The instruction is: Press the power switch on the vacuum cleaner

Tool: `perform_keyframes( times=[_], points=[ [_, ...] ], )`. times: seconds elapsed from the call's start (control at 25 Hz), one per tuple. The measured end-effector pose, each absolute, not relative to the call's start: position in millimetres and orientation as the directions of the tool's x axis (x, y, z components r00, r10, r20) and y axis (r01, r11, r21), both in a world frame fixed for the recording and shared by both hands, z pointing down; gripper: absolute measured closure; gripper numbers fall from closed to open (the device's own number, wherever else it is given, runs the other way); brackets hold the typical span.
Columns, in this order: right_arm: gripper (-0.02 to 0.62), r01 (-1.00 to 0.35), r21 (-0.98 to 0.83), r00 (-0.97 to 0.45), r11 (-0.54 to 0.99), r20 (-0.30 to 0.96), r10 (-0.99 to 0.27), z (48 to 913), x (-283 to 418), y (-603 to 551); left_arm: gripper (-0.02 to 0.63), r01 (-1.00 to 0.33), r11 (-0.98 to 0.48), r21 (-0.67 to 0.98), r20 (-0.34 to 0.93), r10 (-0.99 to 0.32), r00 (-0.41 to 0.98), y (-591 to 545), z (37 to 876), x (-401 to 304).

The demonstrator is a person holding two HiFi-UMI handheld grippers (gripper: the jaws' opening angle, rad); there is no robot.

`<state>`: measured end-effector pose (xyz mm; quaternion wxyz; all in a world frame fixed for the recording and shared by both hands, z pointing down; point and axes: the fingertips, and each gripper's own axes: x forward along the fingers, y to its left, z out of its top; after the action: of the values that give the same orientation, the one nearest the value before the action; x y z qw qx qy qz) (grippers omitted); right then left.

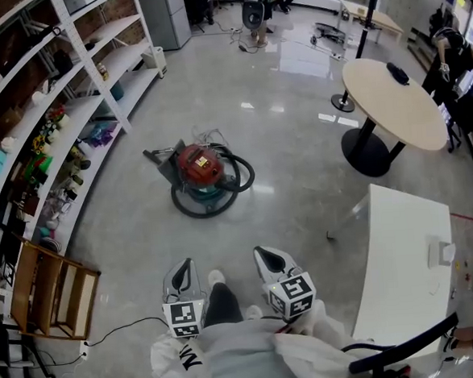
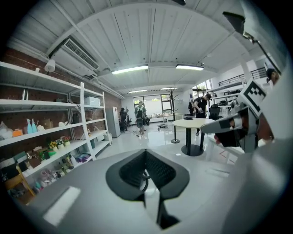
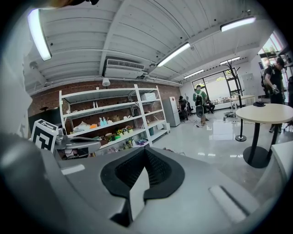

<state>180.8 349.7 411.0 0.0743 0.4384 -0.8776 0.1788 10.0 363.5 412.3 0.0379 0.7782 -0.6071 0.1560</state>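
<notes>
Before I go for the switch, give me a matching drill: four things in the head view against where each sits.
Things:
1. vacuum cleaner
2. round table
3. wooden crate
4. white table

Places in the head view:
A. lower right
B. centre, on the open floor
C. upper right
D. lower left

Pairs: 1-B, 2-C, 3-D, 4-A

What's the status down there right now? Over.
Left gripper, right gripper shut, empty. Vacuum cleaner on floor ahead, untouched, hose looped around it. Nothing blocking.
</notes>
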Motion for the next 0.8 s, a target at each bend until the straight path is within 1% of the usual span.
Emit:
perform_keyframes(
  times=[0.12, 0.32, 0.48, 0.6, 0.8],
  points=[
    [0.595, -0.798, -0.248, -0.602, 0.549, 0.286, -0.745, 411.3, 179.0, 343.5, 0.606, -0.954, -0.265, -0.139, 0.295, -0.931, 0.215, 354.8, 414.5, 8.7],
    [0.595, -0.799, -0.252, -0.601, 0.546, 0.297, -0.742, 413.9, 173.2, 329.2, 0.606, -0.963, -0.249, -0.106, 0.315, -0.927, 0.205, 337.0, 423.6, -1.7],
    [0.594, -0.79, -0.285, -0.61, 0.543, 0.29, -0.737, 415.2, 165.4, 309.8, 0.606, -0.966, -0.255, -0.039, 0.306, -0.923, 0.232, 313.3, 427.8, -8.5],
    [0.594, -0.781, -0.309, -0.621, 0.542, 0.289, -0.729, 415.6, 154.3, 291.0, 0.606, -0.961, -0.275, -0.02, 0.309, -0.916, 0.255, 292.4, 429.8, -14.3],
    [0.594, -0.797, -0.278, -0.603, 0.537, 0.301, -0.739, 410.1, 134.0, 253.9, 0.606, -0.956, -0.292, -0.013, 0.327, -0.905, 0.272, 251.2, 426.7, -32.3]
  ],
)
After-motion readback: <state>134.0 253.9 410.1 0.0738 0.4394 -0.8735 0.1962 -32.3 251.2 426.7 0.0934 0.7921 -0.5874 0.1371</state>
